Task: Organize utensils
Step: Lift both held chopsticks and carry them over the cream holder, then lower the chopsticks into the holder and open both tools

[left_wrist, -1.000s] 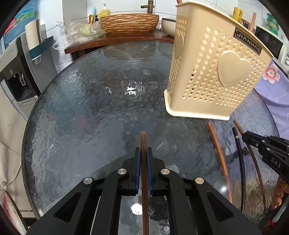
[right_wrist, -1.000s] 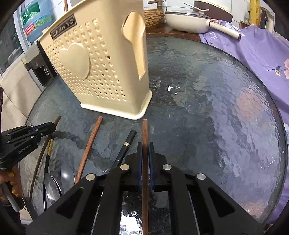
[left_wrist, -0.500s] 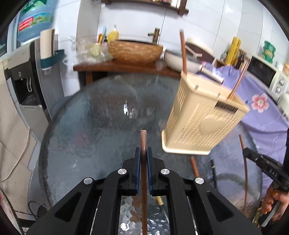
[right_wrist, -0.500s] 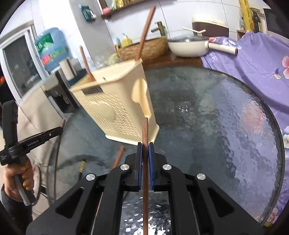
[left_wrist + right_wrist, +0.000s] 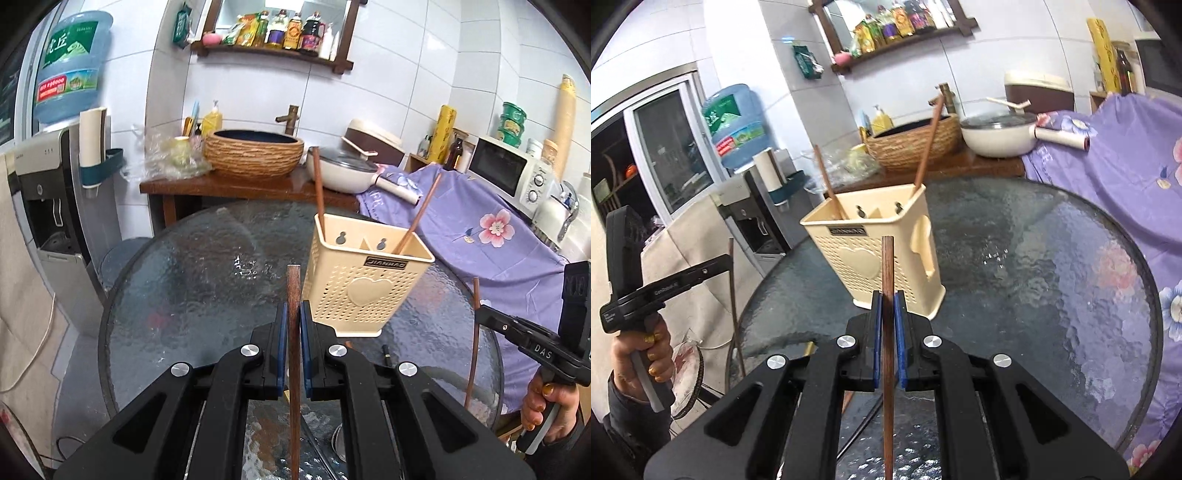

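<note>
My left gripper [image 5: 294, 332] is shut on a brown wooden chopstick [image 5: 294, 295], held well above the round glass table [image 5: 192, 295]. My right gripper [image 5: 888, 332] is shut on another brown chopstick [image 5: 887, 273], also raised. The cream perforated utensil holder [image 5: 360, 288] with a heart stands on the table ahead of both grippers and holds two brown chopsticks [image 5: 317, 184]. It also shows in the right wrist view [image 5: 871, 258]. The right gripper shows at the right edge of the left wrist view [image 5: 484, 312]. The left gripper shows at the left of the right wrist view [image 5: 727, 260].
A black chopstick [image 5: 386, 359] and a spoon [image 5: 338, 439] lie on the table below the grippers. A wooden counter [image 5: 236, 186] behind carries a woven basin [image 5: 255, 153] and a white pan [image 5: 343, 170]. A purple cloth [image 5: 480, 229] covers the right. A water dispenser [image 5: 48, 192] stands left.
Both grippers have risen well above the table with their chopsticks. The holder now looks smaller and farther below, and its open top has come into view.
</note>
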The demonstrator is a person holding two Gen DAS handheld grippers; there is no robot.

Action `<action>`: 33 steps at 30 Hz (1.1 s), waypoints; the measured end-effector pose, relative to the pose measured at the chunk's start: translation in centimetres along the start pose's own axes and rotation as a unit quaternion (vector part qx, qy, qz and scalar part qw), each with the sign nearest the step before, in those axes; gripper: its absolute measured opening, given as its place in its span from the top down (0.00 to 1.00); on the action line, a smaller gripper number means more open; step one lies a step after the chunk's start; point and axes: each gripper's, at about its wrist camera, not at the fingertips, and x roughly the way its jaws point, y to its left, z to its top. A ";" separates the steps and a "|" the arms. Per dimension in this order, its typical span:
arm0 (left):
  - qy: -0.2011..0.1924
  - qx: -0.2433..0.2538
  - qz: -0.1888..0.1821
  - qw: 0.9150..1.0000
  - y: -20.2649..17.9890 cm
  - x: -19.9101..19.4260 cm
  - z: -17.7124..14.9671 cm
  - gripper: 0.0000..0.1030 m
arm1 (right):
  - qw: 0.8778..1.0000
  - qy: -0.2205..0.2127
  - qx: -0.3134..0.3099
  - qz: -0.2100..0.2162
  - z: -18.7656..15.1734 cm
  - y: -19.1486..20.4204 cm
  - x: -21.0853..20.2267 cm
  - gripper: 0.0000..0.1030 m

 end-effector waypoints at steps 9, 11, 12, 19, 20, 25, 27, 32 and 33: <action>-0.037 0.015 -0.014 0.999 -0.6 -3.8 0.6 0.94 | 0.999 -0.037 -0.032 0.025 1.3 2.8 -4.0 0.93; -0.048 0.017 -0.017 0.999 -0.8 -4.7 0.9 0.94 | 0.998 -0.041 -0.037 0.029 1.6 3.3 -4.5 0.93; -0.052 0.018 -0.018 0.998 -0.8 -5.1 1.1 0.94 | 0.998 -0.043 -0.042 0.029 1.8 3.6 -4.7 0.93; -0.080 0.023 -0.024 0.996 -1.7 -6.6 3.1 0.94 | 0.996 -0.049 -0.063 0.031 3.4 5.2 -4.9 0.93; -0.082 0.023 -0.024 0.996 -1.8 -6.6 3.3 0.94 | 0.996 -0.049 -0.065 0.031 3.7 5.5 -4.8 0.93; -0.097 0.027 -0.031 0.994 -2.8 -7.0 5.6 0.94 | 0.995 -0.054 -0.075 0.032 6.0 6.6 -4.8 0.93; -0.105 0.029 -0.031 0.994 -3.3 -7.1 6.7 0.94 | 0.994 -0.066 -0.077 0.028 7.4 7.0 -5.1 0.93; -0.134 0.024 -0.032 0.990 -4.4 -7.5 10.5 0.94 | 0.992 -0.101 -0.077 0.014 11.5 7.6 -5.6 0.93; -0.148 0.020 -0.028 0.988 -4.7 -7.7 11.6 0.94 | 0.991 -0.110 -0.075 0.010 12.4 7.7 -5.6 0.93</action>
